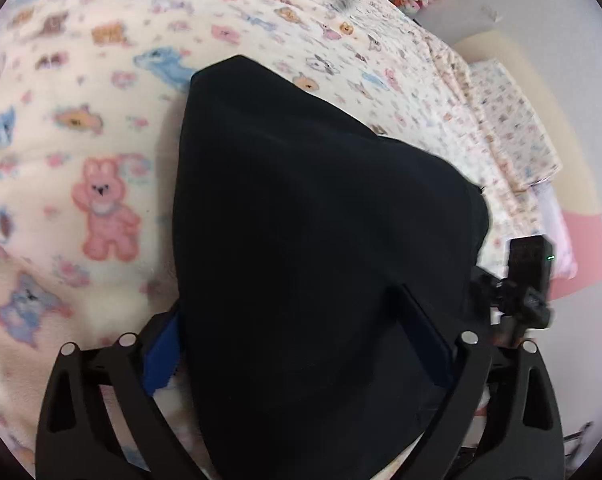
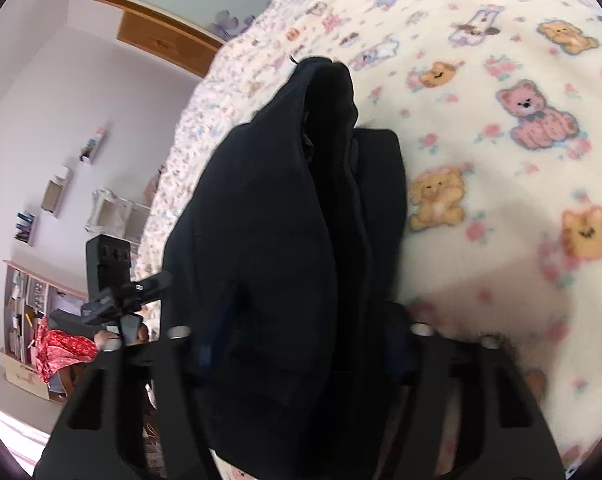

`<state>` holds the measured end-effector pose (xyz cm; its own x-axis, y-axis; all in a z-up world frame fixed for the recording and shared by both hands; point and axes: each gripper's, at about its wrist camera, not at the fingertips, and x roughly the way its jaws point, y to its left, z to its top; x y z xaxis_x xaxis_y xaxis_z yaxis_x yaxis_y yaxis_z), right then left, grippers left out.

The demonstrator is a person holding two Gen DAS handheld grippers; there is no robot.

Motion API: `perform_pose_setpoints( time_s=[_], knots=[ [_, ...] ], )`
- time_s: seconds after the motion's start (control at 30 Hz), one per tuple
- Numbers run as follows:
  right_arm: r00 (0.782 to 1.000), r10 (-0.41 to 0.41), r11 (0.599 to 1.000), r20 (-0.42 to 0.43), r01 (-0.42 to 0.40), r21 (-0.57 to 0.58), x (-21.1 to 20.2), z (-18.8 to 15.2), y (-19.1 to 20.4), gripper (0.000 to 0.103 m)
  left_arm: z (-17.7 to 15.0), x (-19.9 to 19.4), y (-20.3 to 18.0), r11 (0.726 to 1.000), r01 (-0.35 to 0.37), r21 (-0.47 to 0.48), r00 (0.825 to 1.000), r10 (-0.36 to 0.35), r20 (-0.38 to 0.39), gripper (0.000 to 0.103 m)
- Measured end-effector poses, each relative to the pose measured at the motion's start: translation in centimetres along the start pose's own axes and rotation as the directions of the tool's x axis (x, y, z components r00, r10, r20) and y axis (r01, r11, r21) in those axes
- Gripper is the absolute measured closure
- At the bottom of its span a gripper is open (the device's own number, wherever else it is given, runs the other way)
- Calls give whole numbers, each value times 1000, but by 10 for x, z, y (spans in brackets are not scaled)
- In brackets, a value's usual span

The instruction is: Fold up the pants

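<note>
The black pants (image 1: 321, 220) hang in a broad dark fold over the bed's cream animal-print blanket (image 1: 81, 140). My left gripper (image 1: 301, 340) is shut on the pants; its blue-padded fingers (image 1: 161, 356) show at either side of the cloth. In the right wrist view the pants (image 2: 269, 220) are bunched in layered folds, and my right gripper (image 2: 301, 344) is shut on them, its fingers mostly hidden by cloth. The other gripper shows at each view's edge: the right one (image 1: 529, 280) and the left one (image 2: 113, 280).
The blanket (image 2: 501, 160) covers the bed. A pillow in matching print (image 1: 513, 128) lies at the bed's far right. Beyond the bed edge stand wall shelves (image 2: 57, 192), a bookcase (image 2: 25, 304) and a wooden wardrobe (image 2: 161, 40).
</note>
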<state>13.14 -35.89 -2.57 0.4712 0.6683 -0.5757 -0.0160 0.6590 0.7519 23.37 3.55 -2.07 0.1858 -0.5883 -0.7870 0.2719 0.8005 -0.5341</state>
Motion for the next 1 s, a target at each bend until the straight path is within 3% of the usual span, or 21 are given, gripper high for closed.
perform_pose_setpoints(
  time_s=[0.07,0.27,0.37,0.53,0.8,0.9,1.0],
  knots=[
    [999,20,1000,26,-20,-2,-4,-3,0,62,-2,-2,-5,1000,-26,13,1000,26,16,26],
    [996,63,998,70,-61,-31,-11,-4,15,69,-8,-22,-23,996,-56,69,997,51,64,65],
    [992,91,995,88,-86,-54,-18,-2,24,71,-8,-32,-37,994,-50,94,994,40,103,79],
    [984,122,991,130,-113,-77,-35,13,35,72,-2,-45,-66,991,-20,133,982,-6,188,83],
    [946,82,995,314,-61,-75,-79,58,21,72,36,-23,-110,981,50,185,945,-106,308,83],
    [938,25,998,345,-6,-57,-79,70,5,72,49,2,-117,981,37,188,946,-96,311,82],
    [946,-68,998,318,64,22,-59,76,-25,72,59,44,-106,990,-25,137,960,-15,280,76]
  ],
)
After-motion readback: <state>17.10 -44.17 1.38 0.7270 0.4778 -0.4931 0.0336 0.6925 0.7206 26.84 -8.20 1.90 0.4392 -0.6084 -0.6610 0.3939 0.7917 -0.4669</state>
